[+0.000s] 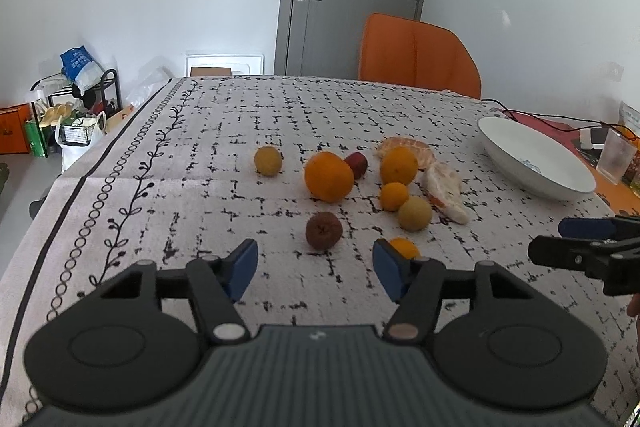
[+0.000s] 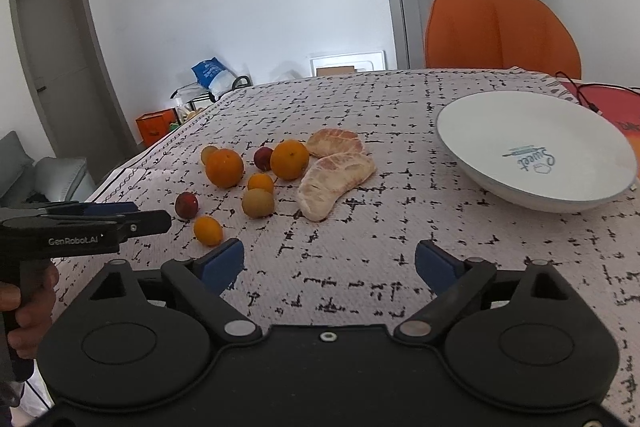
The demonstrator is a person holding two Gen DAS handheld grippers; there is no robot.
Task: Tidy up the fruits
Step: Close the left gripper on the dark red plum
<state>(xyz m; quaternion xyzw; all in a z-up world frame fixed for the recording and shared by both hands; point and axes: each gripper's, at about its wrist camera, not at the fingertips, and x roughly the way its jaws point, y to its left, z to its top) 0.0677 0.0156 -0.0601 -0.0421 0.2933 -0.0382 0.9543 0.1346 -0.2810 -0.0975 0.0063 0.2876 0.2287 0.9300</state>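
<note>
Several fruits lie loose on the patterned tablecloth: a large orange (image 1: 329, 177) (image 2: 224, 167), a second orange (image 1: 399, 165) (image 2: 289, 159), small kumquats (image 1: 394, 196) (image 2: 208, 230), a brown-red fruit (image 1: 323, 230) (image 2: 186, 205), yellow-green fruits (image 1: 415, 213) (image 2: 258, 203), and peeled pomelo segments (image 1: 444, 191) (image 2: 332, 183). A white bowl (image 1: 532, 163) (image 2: 532, 131) stands empty at the right. My left gripper (image 1: 316, 267) is open and empty, just short of the brown-red fruit. My right gripper (image 2: 330, 261) is open and empty over bare cloth, in front of the pomelo.
An orange chair (image 1: 416, 55) (image 2: 500, 35) stands at the table's far side. A glass (image 1: 616, 157), cables and small items sit beyond the bowl at the right. The table's left edge (image 1: 80, 187) drops off to floor clutter.
</note>
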